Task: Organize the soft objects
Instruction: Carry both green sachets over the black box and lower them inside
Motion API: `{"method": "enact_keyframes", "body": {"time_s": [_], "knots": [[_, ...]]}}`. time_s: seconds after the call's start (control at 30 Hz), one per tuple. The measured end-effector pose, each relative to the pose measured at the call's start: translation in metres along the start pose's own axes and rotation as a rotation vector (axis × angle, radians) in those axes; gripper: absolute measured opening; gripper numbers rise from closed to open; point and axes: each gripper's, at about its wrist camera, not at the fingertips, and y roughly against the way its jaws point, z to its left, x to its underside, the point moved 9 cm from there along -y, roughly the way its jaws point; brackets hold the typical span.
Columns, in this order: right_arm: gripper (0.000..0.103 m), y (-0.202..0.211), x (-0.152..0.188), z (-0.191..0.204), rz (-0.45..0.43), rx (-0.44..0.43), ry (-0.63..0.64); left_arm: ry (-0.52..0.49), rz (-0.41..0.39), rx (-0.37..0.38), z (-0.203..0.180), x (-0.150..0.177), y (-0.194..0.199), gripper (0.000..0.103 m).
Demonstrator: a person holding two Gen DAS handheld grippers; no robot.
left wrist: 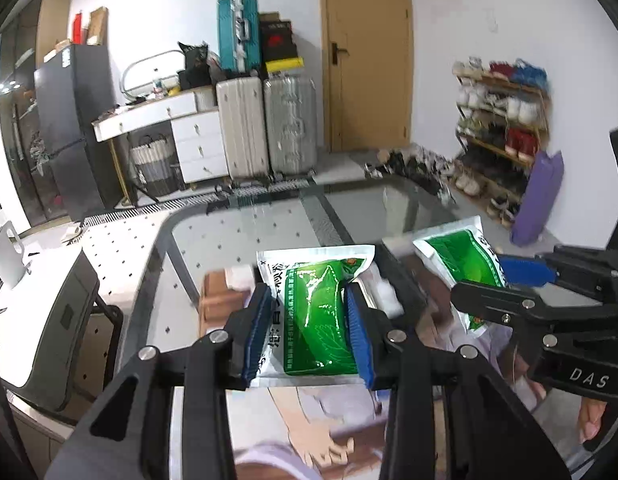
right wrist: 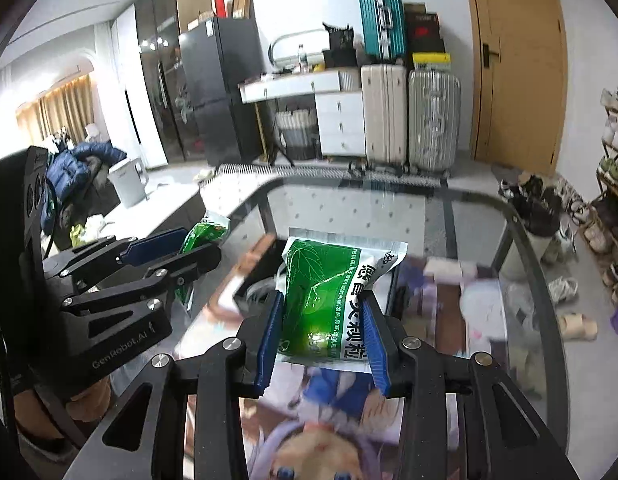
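The left tongs (left wrist: 309,316) are narrowed onto a green sachet (left wrist: 319,312), its blue pads (left wrist: 256,332) pressing both long edges so the packet stands out ahead between them, clear of the glass counter (left wrist: 189,280) beneath. Just to their right the right tongs (right wrist: 323,332) hold a second green sachet (right wrist: 329,300) the same way, pinched at its lower half with the white sealed top sticking forward. Each pair shows up side-on in the other's camera, sachet in its grip. Under both tongs lies a printed cartoon mat (right wrist: 349,420) on the glass, and just ahead of them sits a dark open box (right wrist: 261,276) with white things in it, blurred. Past the counter's far edge, straight ahead of the tongs, two pale suitcases (left wrist: 269,128) stand against the wall with a teal suitcase (left wrist: 237,32) stacked above, a white drawer unit (left wrist: 197,140) to their left and a wooden door (left wrist: 369,56) to their right. Far right of the tongs a shoe rack (left wrist: 505,120) is crowded with shoes
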Motion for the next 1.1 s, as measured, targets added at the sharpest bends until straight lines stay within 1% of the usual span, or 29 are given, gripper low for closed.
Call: {"method": "enact_keyframes", "body": {"time_s": [0.1,0.2,0.23,0.37,0.43,0.5,0.57,0.63,0.77,0.83,0.9,0.93,0.97,1.03,1.1], "knots": [[0.038,-0.013,-0.014,-0.002,-0.027,0.019,0.008,0.04,-0.018,0.0,0.01,-0.012,-0.008,0.037],[0.038,-0.042,-0.015,-0.006,0.014,0.031,-0.002,0.056,-0.004,-0.039,0.021,-0.017,-0.031,0.038],[0.038,-0.05,-0.014,-0.008,0.028,0.038,-0.003,0.06,0.005,-0.041,0.021,-0.015,-0.039,0.038],[0.038,-0.09,-0.008,-0.019,0.095,0.073,0.002,0.079,0.089,-0.043,0.027,-0.002,-0.083,0.038],[0.038,-0.11,0.001,-0.025,0.133,0.082,0.005,0.096,0.125,-0.044,0.033,0.005,-0.102,0.038],[0.039,-0.127,0.013,-0.028,0.176,0.086,0.008,0.116,0.167,-0.002,0.034,0.013,-0.119,0.038],[0.039,-0.138,0.022,-0.028,0.203,0.088,0.006,0.155,0.193,0.011,0.036,0.023,-0.129,0.037],[0.039,-0.142,0.025,-0.03,0.212,0.087,-0.003,0.135,0.213,-0.002,0.035,0.03,-0.135,0.037],[0.039,-0.148,0.03,-0.031,0.233,0.068,-0.016,0.089,0.209,-0.026,0.027,0.034,-0.135,0.038],[0.041,-0.15,0.034,-0.031,0.246,0.068,-0.003,0.072,0.205,-0.045,0.026,0.035,-0.134,0.04],[0.044,-0.153,0.038,-0.03,0.259,0.071,0.006,0.081,0.209,-0.049,0.025,0.037,-0.135,0.049],[0.046,-0.153,0.041,-0.029,0.263,0.068,0.009,0.093,0.215,-0.038,0.026,0.037,-0.136,0.049],[0.05,-0.153,0.041,-0.029,0.264,0.065,0.009,0.1,0.212,-0.035,0.027,0.039,-0.135,0.053],[0.055,-0.15,0.041,-0.03,0.258,0.064,0.0,0.075,0.219,-0.048,0.025,0.039,-0.135,0.054],[0.064,-0.146,0.039,-0.03,0.242,0.049,-0.015,0.073,0.215,-0.061,0.026,0.038,-0.133,0.065]]}}
